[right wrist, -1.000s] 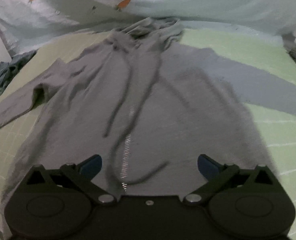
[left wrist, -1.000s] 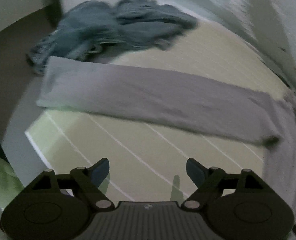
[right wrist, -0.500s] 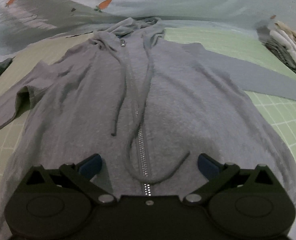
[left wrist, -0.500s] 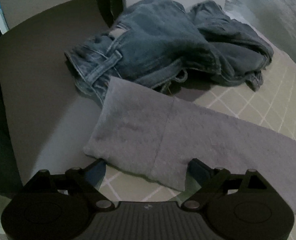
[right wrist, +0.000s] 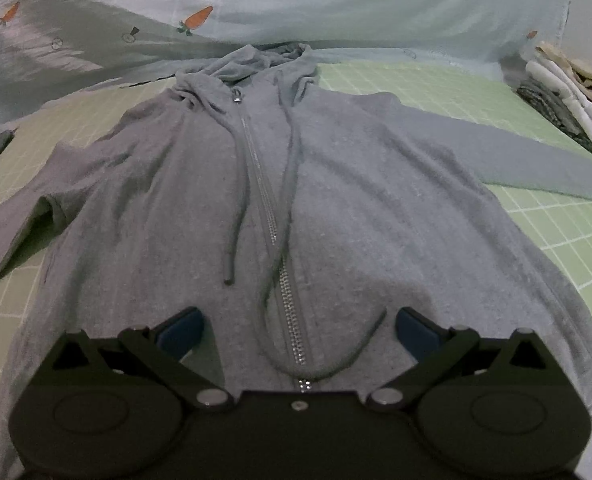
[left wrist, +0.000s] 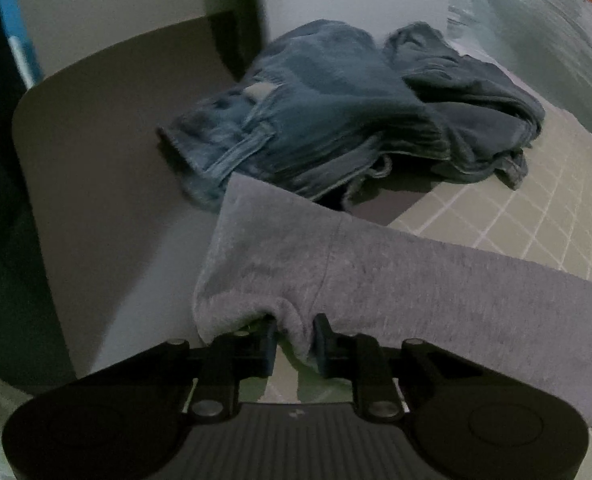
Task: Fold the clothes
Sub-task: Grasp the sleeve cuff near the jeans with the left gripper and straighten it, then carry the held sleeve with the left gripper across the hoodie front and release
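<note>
Pale green grid-patterned bed sheet [right wrist: 536, 216] spreads under everything, w/ a light blue carrot-print duvet [right wrist: 336, 4] bunched along the far edge. On it lies the grey zip-front hooded sweatshirt [right wrist: 376, 200], front up, hood at the far end against the duvet, both sleeves spread out to the sides, zip closed down the middle, two drawstrings trailing over the chest. Crumpled blue denim jeans [left wrist: 320, 120] sit in a heap just beyond the sweatshirt's left sleeve cuff [left wrist: 263, 280], partly on a bare grey surface [left wrist: 95, 180] off the sheet's edge. Stack of folded light and dark clothes [right wrist: 568, 92] at the far right of the bed, near the right sleeve end. Vs half a sec ago: left gripper [left wrist: 294, 346] had its fingers spread wide either side of the cuff's near edge; now they've come in & are clamped on a pinch of the cuff fabric, which bulges up between them. Cuff itself hasn't shifted much. Right gripper [right wrist: 298, 330] is unchanged, fingers wide apart, holding nothing, hovering over the sweatshirt's lower front w/ the zip running between them; sweatshirt body lies the same as before. No containers in view.
</note>
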### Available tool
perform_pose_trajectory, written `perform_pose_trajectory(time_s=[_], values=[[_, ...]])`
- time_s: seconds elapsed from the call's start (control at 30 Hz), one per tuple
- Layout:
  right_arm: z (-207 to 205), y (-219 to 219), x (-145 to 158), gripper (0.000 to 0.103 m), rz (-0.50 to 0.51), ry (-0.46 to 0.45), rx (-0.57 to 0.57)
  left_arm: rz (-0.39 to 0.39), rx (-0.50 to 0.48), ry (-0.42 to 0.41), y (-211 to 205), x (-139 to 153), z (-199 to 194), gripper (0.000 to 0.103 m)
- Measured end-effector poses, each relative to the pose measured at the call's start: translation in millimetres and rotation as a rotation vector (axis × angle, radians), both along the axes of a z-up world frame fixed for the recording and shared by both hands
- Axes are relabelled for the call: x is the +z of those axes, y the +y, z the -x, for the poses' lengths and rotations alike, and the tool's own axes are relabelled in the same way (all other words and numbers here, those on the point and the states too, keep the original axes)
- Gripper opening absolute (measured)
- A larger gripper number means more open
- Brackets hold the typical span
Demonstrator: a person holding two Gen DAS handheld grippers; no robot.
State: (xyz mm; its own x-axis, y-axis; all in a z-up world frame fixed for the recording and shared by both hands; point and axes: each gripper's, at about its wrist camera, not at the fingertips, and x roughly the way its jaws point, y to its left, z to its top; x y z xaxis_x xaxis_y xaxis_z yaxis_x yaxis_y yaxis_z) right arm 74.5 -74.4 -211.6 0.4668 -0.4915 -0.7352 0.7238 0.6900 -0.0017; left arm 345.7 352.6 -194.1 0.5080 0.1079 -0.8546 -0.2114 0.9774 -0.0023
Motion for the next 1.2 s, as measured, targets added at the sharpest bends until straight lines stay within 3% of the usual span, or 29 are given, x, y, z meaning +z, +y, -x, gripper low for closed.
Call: perform_pose_trajectory(time_s=[0.43,0.67,0.87,1.07,1.17,1.2], values=[[5.1,6.2,-3.9,0.103,0.042,-0.043,-0.005,0.005,0.034,0.021,16.9,2.4,25.3,0.021],[9.6,10.0,-7.1,0.103,0.074,-0.075,-0.002,0.064,-0.013,-0.026,9.6,10.3,26.9,0.017],[12.6,13.2,-9.6,0.103,0.098,-0.103,0.001,0.122,-0.150,-0.105,-28.8,32.4,17.9,0.016],[13.2,13.7,-9.7,0.103,0.098,-0.107,0.000,0.244,-0.427,-0.146,-104.1,59.4,20.7,0.016],[13.5,14.3,-9.5,0.103,0.098,-0.108,0.001,0.276,-0.584,-0.088,-143.3,54.8,33.4,0.025],[13.5,14.4,-9.5,0.103,0.098,-0.109,0.001,0.286,-0.637,-0.069,-156.4,53.2,37.6,0.036]])
